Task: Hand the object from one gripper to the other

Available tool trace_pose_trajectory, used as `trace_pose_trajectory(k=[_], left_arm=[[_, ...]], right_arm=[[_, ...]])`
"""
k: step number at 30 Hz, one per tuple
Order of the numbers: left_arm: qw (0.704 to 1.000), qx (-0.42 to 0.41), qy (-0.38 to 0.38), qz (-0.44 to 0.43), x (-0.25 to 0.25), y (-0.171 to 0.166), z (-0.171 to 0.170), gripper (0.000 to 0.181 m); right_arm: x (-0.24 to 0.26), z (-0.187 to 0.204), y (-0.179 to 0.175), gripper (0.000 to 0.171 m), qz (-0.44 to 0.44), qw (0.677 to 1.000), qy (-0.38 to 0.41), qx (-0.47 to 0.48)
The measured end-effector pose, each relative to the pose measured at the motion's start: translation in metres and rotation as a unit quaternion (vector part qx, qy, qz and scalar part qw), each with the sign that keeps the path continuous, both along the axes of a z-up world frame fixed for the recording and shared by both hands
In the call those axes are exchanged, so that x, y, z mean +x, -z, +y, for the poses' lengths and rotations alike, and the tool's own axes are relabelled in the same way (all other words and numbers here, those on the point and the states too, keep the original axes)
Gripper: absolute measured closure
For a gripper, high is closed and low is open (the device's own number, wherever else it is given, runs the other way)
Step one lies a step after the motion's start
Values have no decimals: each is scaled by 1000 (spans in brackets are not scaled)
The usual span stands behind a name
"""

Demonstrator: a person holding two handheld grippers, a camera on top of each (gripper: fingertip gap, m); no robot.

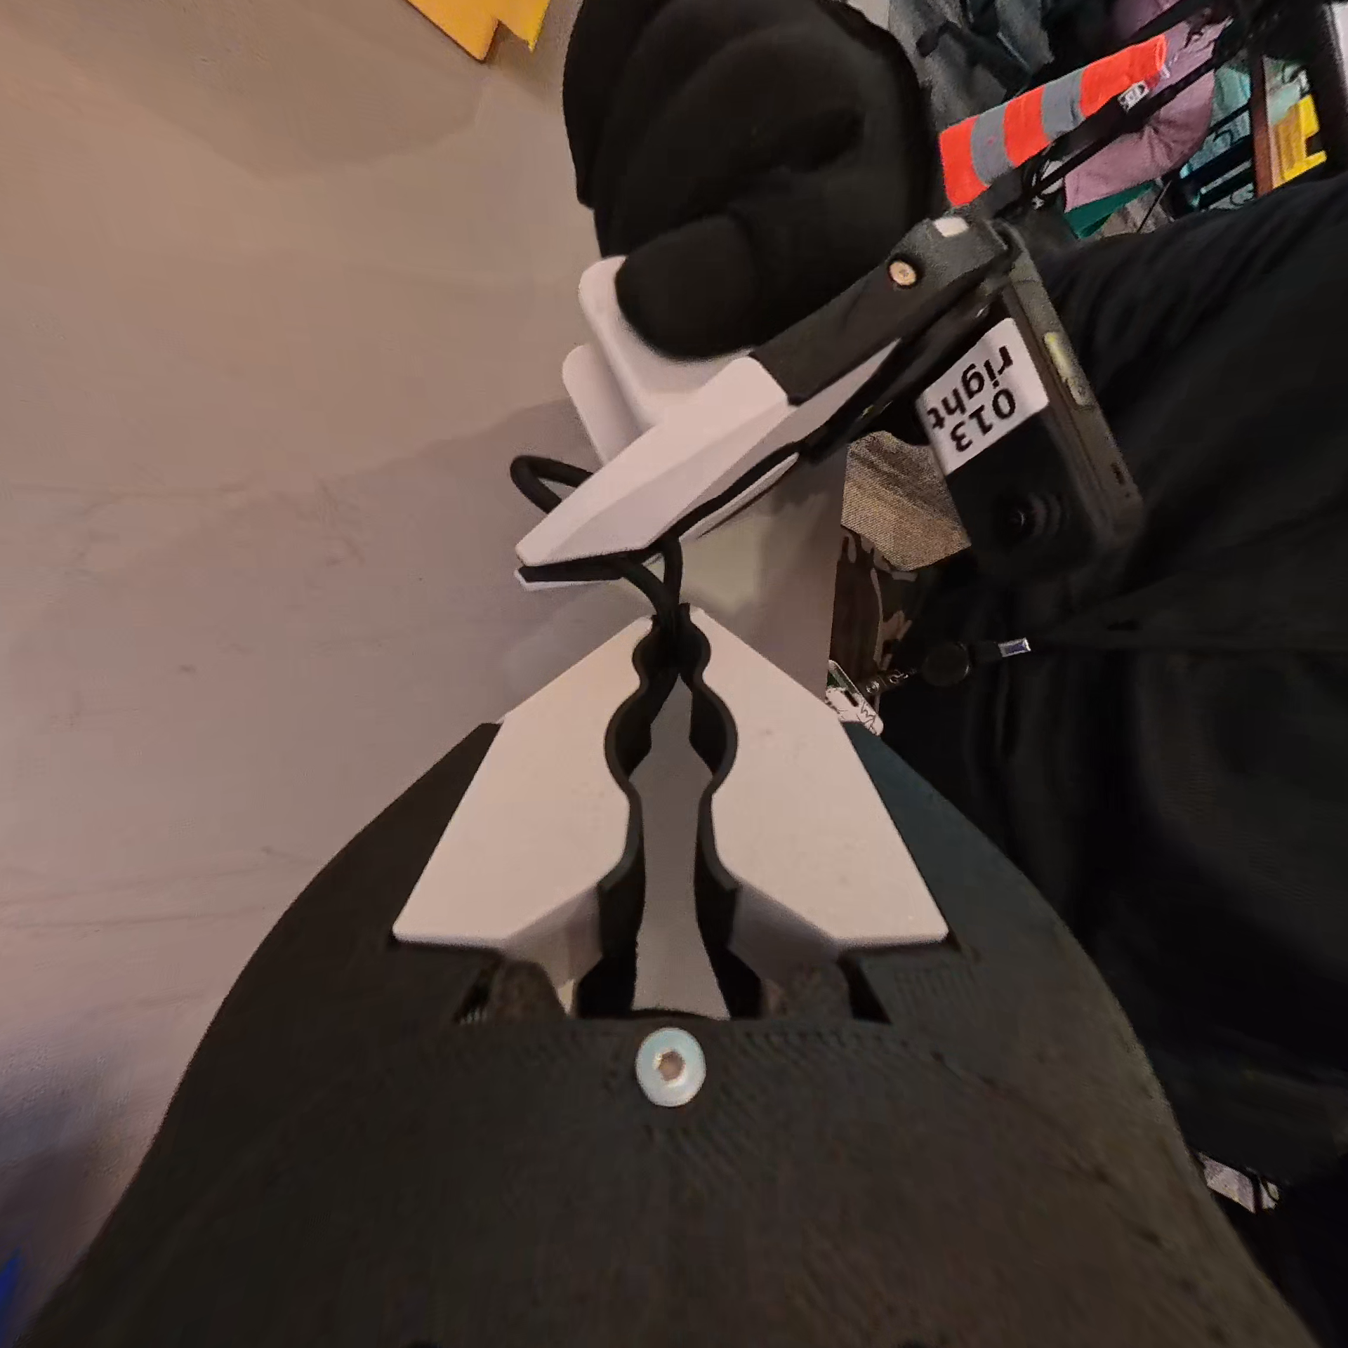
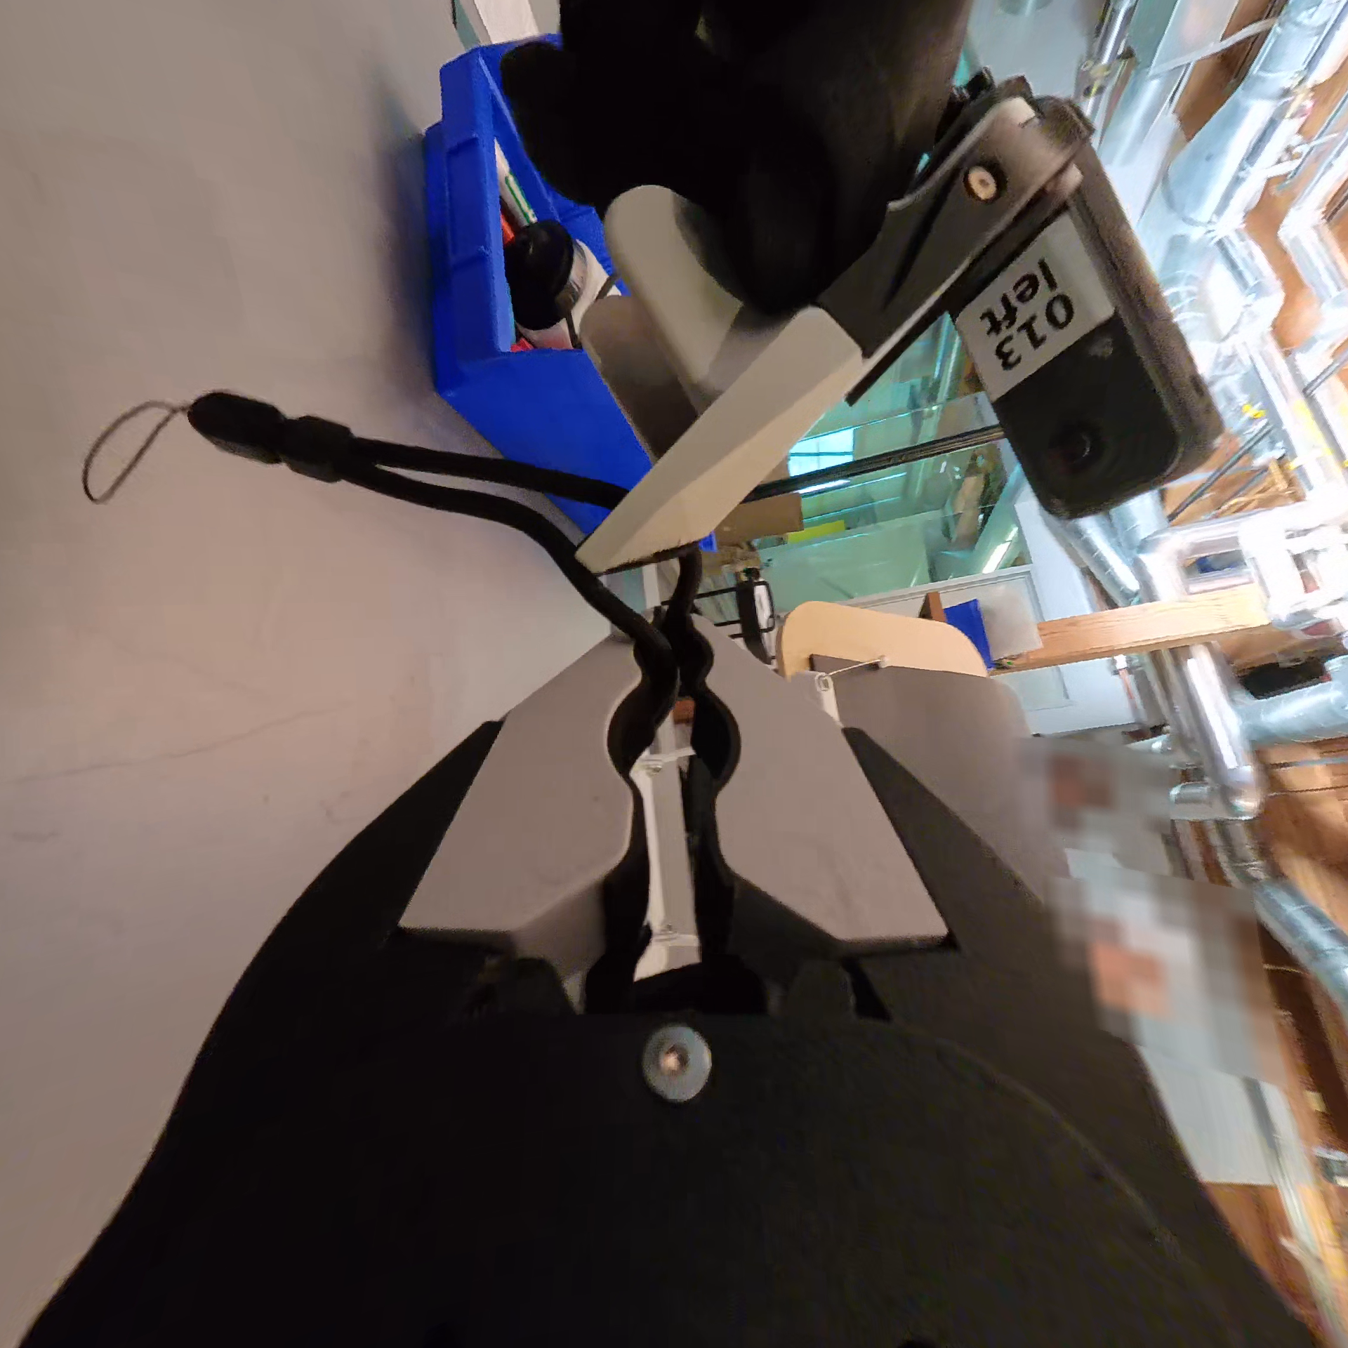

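Observation:
A black wrist strap (image 2: 408,467) with a thick end piece and a thin loop (image 2: 109,452) hangs over the pale table. My right gripper (image 2: 667,645) is shut on the strap's doubled cord. My left gripper (image 1: 672,629) is shut on the same cord (image 1: 667,583), tip to tip with the right one. The left gripper also shows in the right wrist view (image 2: 594,562), just above my right fingertips. The right gripper shows in the left wrist view (image 1: 527,572), closed, with a bend of cord behind it. Black-gloved hands hold both grippers.
A blue bin (image 2: 525,394) with bottles and small items stands on the table behind the left gripper. A yellow object (image 1: 481,22) lies at the table's far edge. A person in black clothing (image 1: 1167,729) is close on the right. Shelves and pipes fill the background. Spacing between my two grippers at the tips: around 5 cm.

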State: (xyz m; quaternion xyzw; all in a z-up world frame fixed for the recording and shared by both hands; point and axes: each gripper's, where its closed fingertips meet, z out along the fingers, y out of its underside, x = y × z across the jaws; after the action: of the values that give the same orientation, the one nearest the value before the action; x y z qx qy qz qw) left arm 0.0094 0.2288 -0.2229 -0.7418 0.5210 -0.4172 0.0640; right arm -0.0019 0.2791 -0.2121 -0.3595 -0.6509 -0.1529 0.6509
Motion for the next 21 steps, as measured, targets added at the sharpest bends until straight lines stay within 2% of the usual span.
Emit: trace_pose_trajectory(k=[3, 5, 7, 9, 12, 14, 17, 21], left_arm=[[1000, 18, 1, -18, 2, -2, 1, 176], [999, 32, -1, -43, 4, -9, 2, 159], [995, 65, -7, -78, 5, -21, 5, 152], [986, 111, -23, -120, 3, -38, 14, 149], [965, 224, -48, -124, -7, -48, 33, 143], [937, 329, -60, -103, -15, -49, 47, 141], [862, 503, -38, -40, -20, -45, 60, 133], [782, 623, 15, 2, -6, -35, 51, 115]], right_arm=[[2, 2, 1, 171, 31, 998, -6, -58], [3, 4, 2, 171, 58, 993, -15, -100], [5, 5, 0, 171, 91, 984, -27, -148], [5, 4, -2, 171, 123, 970, -44, -205], [6, 4, -4, 171, 171, 941, -70, -284], [6, 3, -6, 171, 195, 919, -86, -330], [7, 4, -4, 171, 216, 892, -98, -384], [7, 5, -1, 171, 237, 865, -110, -428]])
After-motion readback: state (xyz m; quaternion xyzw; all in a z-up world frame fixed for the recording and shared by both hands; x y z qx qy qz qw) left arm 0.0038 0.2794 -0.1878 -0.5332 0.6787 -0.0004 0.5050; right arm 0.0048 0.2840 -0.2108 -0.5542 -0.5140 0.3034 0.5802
